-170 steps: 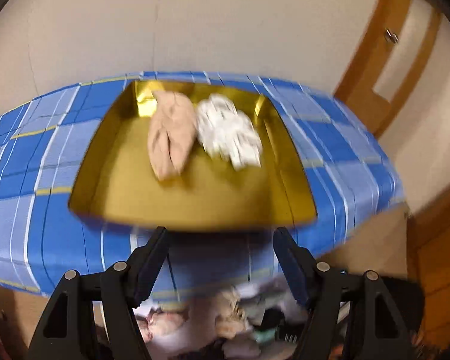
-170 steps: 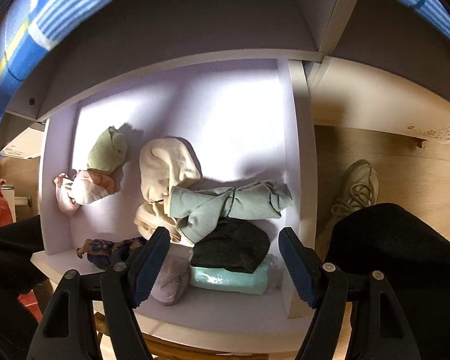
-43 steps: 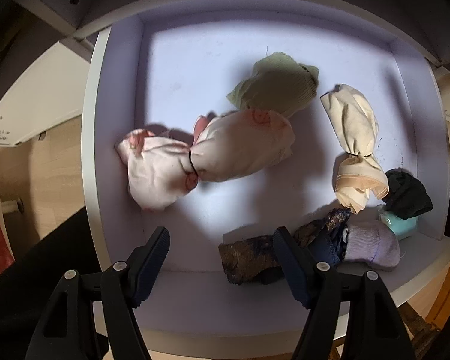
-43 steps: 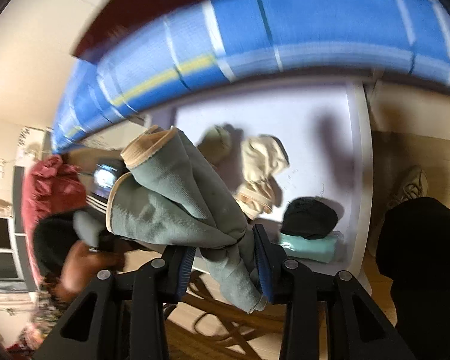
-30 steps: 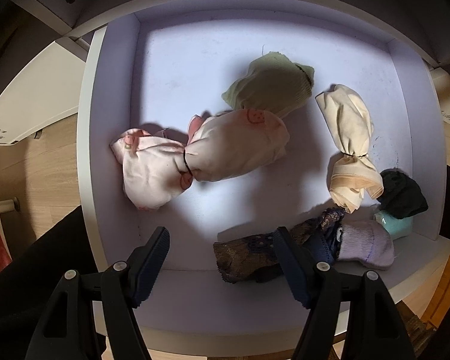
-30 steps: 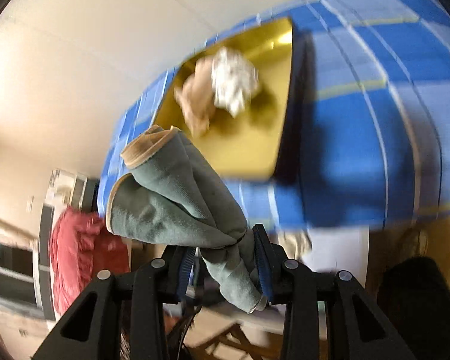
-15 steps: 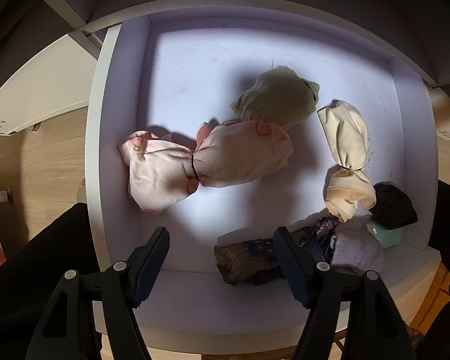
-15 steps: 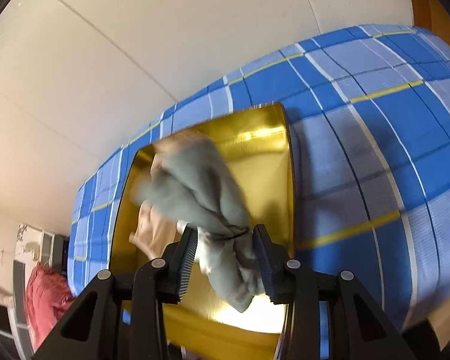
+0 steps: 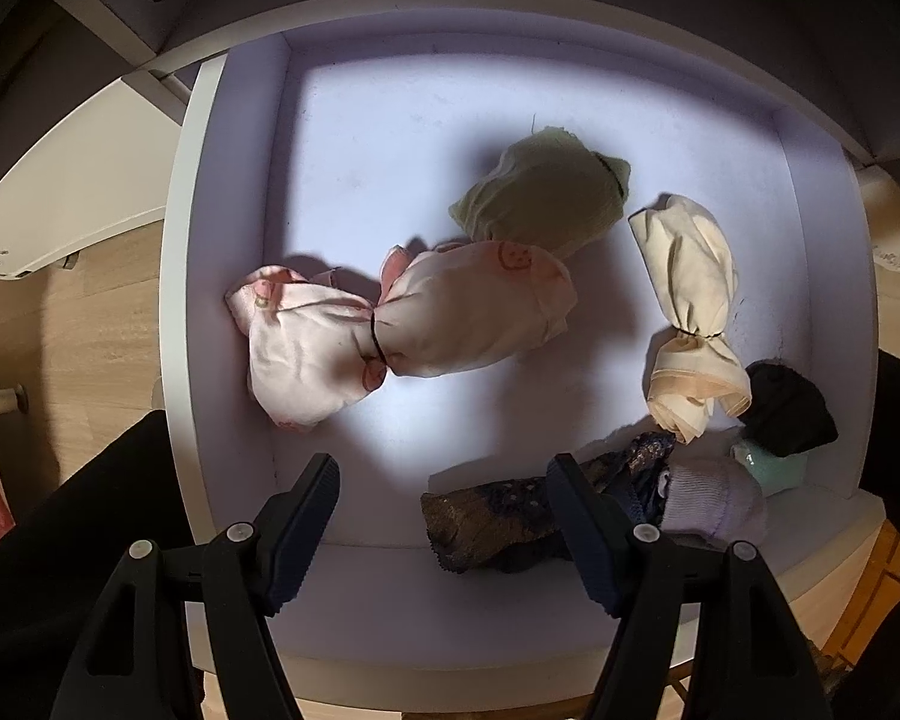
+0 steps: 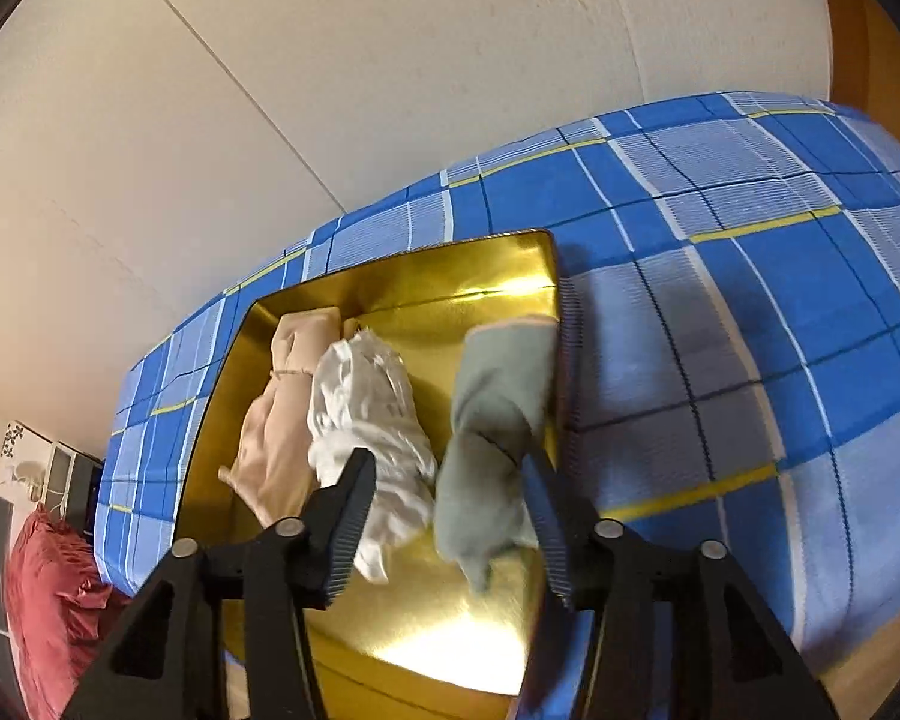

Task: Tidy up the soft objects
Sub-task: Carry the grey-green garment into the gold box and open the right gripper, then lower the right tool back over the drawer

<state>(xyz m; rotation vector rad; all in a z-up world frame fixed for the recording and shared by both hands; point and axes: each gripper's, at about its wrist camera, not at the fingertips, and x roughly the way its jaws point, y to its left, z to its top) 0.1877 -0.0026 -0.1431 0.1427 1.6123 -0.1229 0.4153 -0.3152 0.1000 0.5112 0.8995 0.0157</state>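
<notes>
Tongs, left pair (image 9: 444, 504): jaws spread wide, nothing between them, hanging over the front of a white drawer (image 9: 234, 180). Left of centre in the drawer lies a pink bundle (image 9: 402, 324); an olive bundle (image 9: 540, 192) touches its upper right end. Cream bundle (image 9: 690, 312) at right, apart from both. Lower right corner holds a dark patterned bundle (image 9: 498, 516), partly behind the right jaw, a lilac sock (image 9: 714, 504), a black one (image 9: 792, 414) and a mint one (image 9: 774, 468).

Right tongs (image 10: 450, 510): jaws have just been opening, released. Grey-green bundle (image 10: 498, 420) lies in the gold tray (image 10: 450, 624) along its right wall; it looks to brush the right jaw, blurred, no squeeze. Left of it lie a white bundle (image 10: 372, 414), then a beige bundle (image 10: 282, 414). Tray sits on a blue checked tabletop (image 10: 750, 300).
</notes>
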